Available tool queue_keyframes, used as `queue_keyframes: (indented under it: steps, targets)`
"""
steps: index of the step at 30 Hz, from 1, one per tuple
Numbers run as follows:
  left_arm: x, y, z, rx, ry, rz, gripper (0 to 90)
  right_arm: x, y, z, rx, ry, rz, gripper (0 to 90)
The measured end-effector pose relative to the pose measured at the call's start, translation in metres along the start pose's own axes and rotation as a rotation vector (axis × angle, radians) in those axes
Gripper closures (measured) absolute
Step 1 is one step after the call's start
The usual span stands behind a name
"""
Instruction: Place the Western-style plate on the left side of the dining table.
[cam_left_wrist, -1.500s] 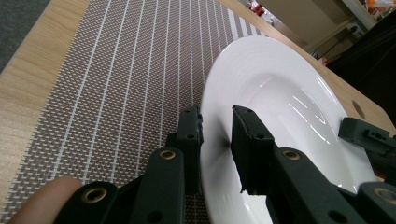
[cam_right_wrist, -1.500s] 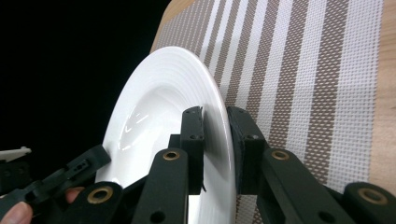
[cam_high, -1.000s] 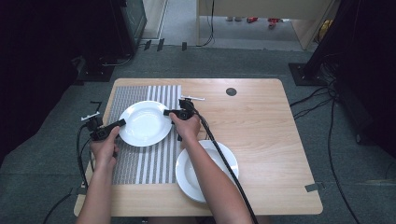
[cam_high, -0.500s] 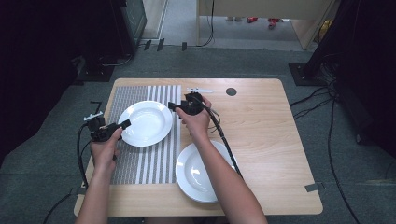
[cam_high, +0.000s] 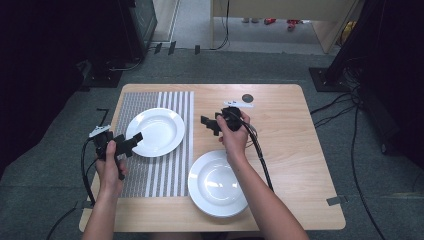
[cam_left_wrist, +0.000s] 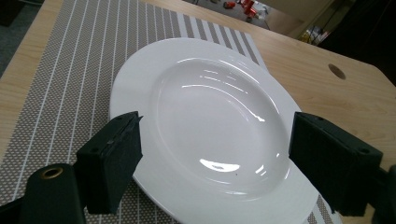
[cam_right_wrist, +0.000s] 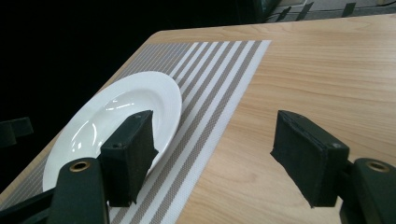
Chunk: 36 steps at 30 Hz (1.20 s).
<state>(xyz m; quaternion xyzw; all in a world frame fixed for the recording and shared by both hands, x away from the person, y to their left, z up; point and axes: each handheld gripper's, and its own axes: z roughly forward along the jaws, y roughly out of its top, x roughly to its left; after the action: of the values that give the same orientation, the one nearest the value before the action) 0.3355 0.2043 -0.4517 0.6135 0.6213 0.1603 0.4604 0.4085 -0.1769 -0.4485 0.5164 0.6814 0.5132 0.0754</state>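
Two-gripper plate handling at a wooden table (cam_high: 295, 150). The left gripper (cam_high: 131, 142) sits at the near-left rim of a white plate (cam_high: 155, 131) that lies on the striped placemat (cam_high: 150, 172). Its jaws have just been opening and stand wide apart; in the left gripper view the plate (cam_left_wrist: 210, 121) lies flat beyond and between them, the rim close to the left pad (cam_left_wrist: 114, 156) though contact cannot be told, and nothing is pinched. The right gripper (cam_high: 209, 125) is lifted off the table, just to the right of the placemat's edge and pointing toward the plate. Its jaws too have just been opening and are parted with nothing between them; in the right gripper view the plate (cam_right_wrist: 116, 116) shows ahead and to the left of the left jaw, apart from it, with bare wood (cam_right_wrist: 327, 70) ahead of the right jaw. A second white plate (cam_high: 217, 182) lies on the bare table nearer the person, below the right hand (cam_high: 234, 135), touched by neither gripper. Beyond the right gripper lie a small white object (cam_high: 238, 104) and a dark round hole (cam_high: 247, 97)
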Motion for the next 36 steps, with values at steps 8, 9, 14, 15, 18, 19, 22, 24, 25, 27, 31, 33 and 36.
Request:
queue_keyframes:
  steps: [8, 9, 14, 15, 18, 19, 22, 24, 25, 27, 31, 33, 36]
  targets:
    - [-0.010, -0.009, -0.011, 0.008, 0.014, 0.024, 17.2, -0.005, -0.005, -0.028, -0.013, -0.006, -0.028, 29.0]
    - [-0.011, -0.012, -0.013, 0.011, 0.018, 0.033, 17.2, -0.006, -0.006, -0.035, -0.012, -0.016, -0.043, 28.3]
    - [-0.013, -0.022, -0.018, 0.022, 0.031, 0.042, 17.2, -0.011, -0.011, -0.051, -0.018, -0.029, -0.049, 26.7]
    - [-0.013, -0.025, -0.018, 0.028, 0.034, 0.044, 17.2, -0.013, -0.013, -0.054, -0.016, -0.028, -0.050, 26.3]
    - [-0.016, -0.033, -0.020, 0.039, 0.044, 0.053, 17.1, -0.017, -0.018, -0.062, -0.016, -0.037, -0.054, 25.9]
    - [-0.017, -0.035, -0.021, 0.042, 0.048, 0.059, 17.2, -0.018, -0.019, -0.065, -0.016, -0.041, -0.056, 25.7]
    - [-0.021, -0.043, -0.023, 0.047, 0.050, 0.073, 16.5, -0.022, -0.025, -0.075, -0.020, -0.055, -0.063, 25.4]
    - [-0.023, -0.047, -0.025, 0.051, 0.052, 0.083, 15.8, -0.026, -0.029, -0.081, -0.024, -0.060, -0.066, 25.3]
    - [-0.024, -0.049, -0.025, 0.053, 0.053, 0.087, 15.8, -0.028, -0.031, -0.084, -0.026, -0.063, -0.063, 25.2]
    - [-0.027, -0.053, -0.025, 0.055, 0.058, 0.094, 15.7, -0.032, -0.035, -0.091, -0.029, -0.072, -0.062, 25.1]
    - [-0.031, -0.060, -0.026, 0.067, 0.054, 0.111, 14.1, -0.043, -0.044, -0.105, -0.030, -0.094, -0.061, 24.4]
    - [-0.032, -0.063, -0.026, 0.072, 0.058, 0.118, 14.1, -0.048, -0.050, -0.112, -0.030, -0.102, -0.056, 24.0]
    - [-0.031, -0.069, -0.027, 0.078, 0.065, 0.120, 14.0, -0.057, -0.057, -0.123, -0.031, -0.115, -0.041, 23.9]
